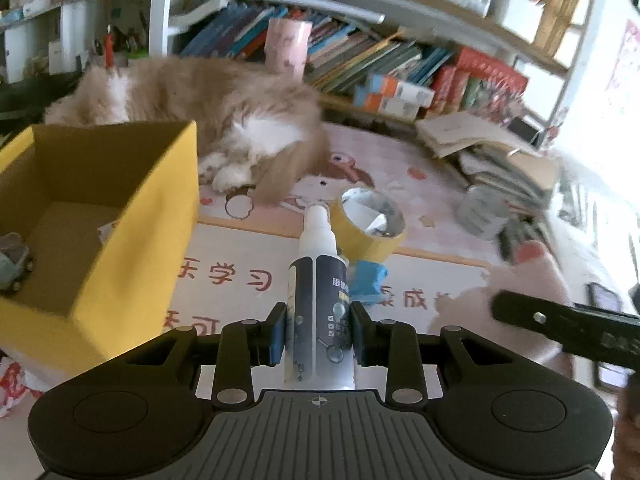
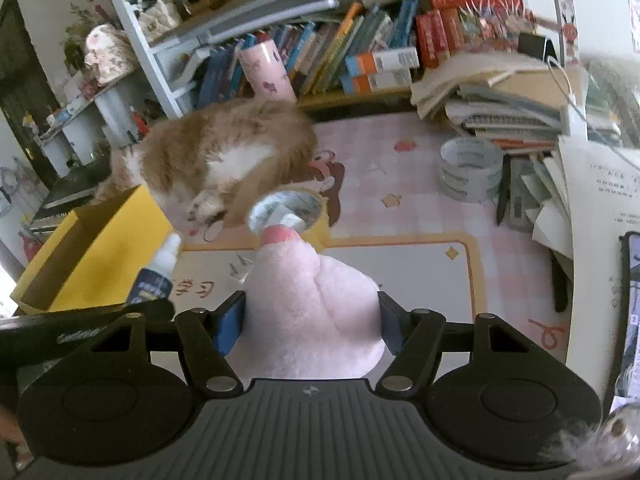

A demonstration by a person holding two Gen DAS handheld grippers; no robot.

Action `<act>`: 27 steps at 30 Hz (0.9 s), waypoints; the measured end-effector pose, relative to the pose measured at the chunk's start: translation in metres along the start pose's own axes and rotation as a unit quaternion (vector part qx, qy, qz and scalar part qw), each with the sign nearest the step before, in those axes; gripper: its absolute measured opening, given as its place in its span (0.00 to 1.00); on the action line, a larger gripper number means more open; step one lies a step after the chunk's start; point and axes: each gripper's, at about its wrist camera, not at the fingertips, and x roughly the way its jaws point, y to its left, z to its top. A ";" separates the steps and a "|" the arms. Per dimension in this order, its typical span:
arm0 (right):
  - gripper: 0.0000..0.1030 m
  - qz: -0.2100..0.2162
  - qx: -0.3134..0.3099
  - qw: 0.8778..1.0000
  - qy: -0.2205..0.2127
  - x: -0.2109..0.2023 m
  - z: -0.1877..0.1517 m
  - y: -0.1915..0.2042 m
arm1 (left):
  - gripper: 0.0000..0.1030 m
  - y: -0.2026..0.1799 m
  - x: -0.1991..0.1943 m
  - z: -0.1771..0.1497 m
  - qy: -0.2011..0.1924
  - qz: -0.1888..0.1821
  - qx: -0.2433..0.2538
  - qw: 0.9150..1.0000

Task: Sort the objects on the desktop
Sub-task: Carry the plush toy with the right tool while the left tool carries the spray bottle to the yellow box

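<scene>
At the far left we see the yellow cardboard box (image 1: 100, 216) standing open on the surface (image 1: 248, 248), with a small grey toy car (image 1: 14, 266) lying in its near left corner. Behind the box an orange-and-white cat (image 1: 192, 96) lies stretched across the pink patterned mat, its paws near the box's far right corner. To the right of the box our left tool (image 1: 318, 330) is closed on a spray bottle (image 1: 320, 280) — both blue pads press its dark label, and the white nozzle points away from us. Just beyond the nozzle sits a yellow tape roll (image 1: 370, 224), and a crumpled blue item (image 1: 368, 280) lies just beside the bottle's right side. Further right our right tool (image 2: 312, 320) grips a pink plush toy (image 2: 308, 300), its pads squeezing the soft body from both sides; the toy's darker pink tip reaches toward the yellow roll. To the far right a clear tape roll (image 2: 470, 170) rests near a leaning stack of books and papers (image 2: 512, 108) — the bookshelf (image 2: 320, 52) runs along the back.
</scene>
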 end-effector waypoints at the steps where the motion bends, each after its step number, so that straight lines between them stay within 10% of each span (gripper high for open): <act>1: 0.63 0.000 -0.004 1.000 -0.004 -0.004 -0.001 0.005 | 0.30 0.002 -0.008 -0.002 -0.003 -0.005 -0.002 1.000; 27: 0.63 0.015 -0.076 0.997 0.023 -0.042 -0.073 0.147 | 0.30 0.104 -0.126 -0.071 -0.016 -0.024 -0.018 0.999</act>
